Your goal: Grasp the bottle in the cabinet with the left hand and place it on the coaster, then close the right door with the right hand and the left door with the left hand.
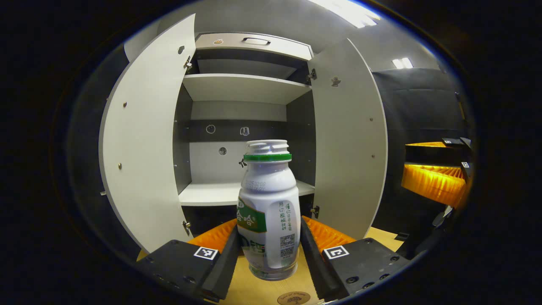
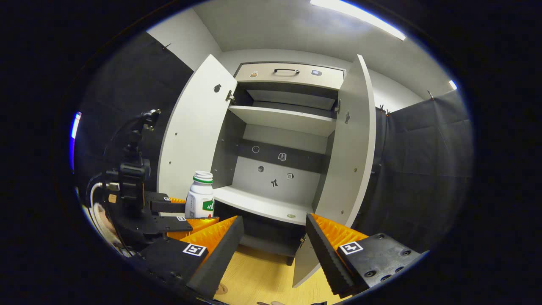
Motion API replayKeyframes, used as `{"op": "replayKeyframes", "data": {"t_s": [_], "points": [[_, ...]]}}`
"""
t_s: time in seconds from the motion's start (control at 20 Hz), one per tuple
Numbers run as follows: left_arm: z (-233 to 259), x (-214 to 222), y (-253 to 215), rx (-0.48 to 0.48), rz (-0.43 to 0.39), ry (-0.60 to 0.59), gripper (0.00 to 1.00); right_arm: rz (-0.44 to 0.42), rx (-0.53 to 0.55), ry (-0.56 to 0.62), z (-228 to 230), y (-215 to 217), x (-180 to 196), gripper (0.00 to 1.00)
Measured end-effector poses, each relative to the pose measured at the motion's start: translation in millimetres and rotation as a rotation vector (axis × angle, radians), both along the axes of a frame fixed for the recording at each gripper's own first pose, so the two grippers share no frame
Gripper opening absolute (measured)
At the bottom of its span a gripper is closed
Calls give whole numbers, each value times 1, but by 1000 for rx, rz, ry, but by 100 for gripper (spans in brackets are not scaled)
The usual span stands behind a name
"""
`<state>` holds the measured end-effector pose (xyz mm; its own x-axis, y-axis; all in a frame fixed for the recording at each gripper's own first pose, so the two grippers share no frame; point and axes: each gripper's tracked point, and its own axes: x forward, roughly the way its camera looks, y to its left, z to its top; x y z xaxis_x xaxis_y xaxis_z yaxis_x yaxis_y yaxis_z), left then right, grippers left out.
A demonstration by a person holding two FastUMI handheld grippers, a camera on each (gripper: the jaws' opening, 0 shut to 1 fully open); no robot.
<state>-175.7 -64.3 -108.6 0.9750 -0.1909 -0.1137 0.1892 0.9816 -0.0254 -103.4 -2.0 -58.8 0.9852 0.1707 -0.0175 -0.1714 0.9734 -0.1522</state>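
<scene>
A white bottle (image 1: 269, 212) with a green ring under its open neck stands upright between the fingers of my left gripper (image 1: 269, 250), which is shut on it. It is held out in front of the cabinet, just over the wooden table. A round wooden coaster (image 1: 293, 298) lies close below it, at the bottom of the left gripper view. The right gripper view shows the same bottle (image 2: 200, 195) at the left. My right gripper (image 2: 273, 250) stands open and empty in front of the cabinet. Both doors, the left door (image 1: 144, 140) and the right door (image 1: 351, 140), hang wide open.
The cabinet's lower shelf (image 2: 262, 203) is bare apart from a small mark, with an upper shelf (image 2: 281, 118) and a drawer with a handle (image 2: 288, 72) above. The wooden table (image 2: 258, 275) runs under the doors. Black cloth walls stand on both sides.
</scene>
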Motion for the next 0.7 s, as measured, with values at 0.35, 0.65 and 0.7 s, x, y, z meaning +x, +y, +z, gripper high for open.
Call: {"op": "replayKeyframes", "data": {"t_s": [0.35, 0.65, 0.7], "points": [[-92, -29, -14, -110, 51, 37, 76, 32, -38, 55, -61, -18, -14, 98], [-163, -32, -36, -85, 42, -11, 76, 30, -13, 139, -137, -26, -28, 98], [-176, -33, -41, -65, 44, -12, 76, 27, -5, 144, -145, -29, -28, 98]]}}
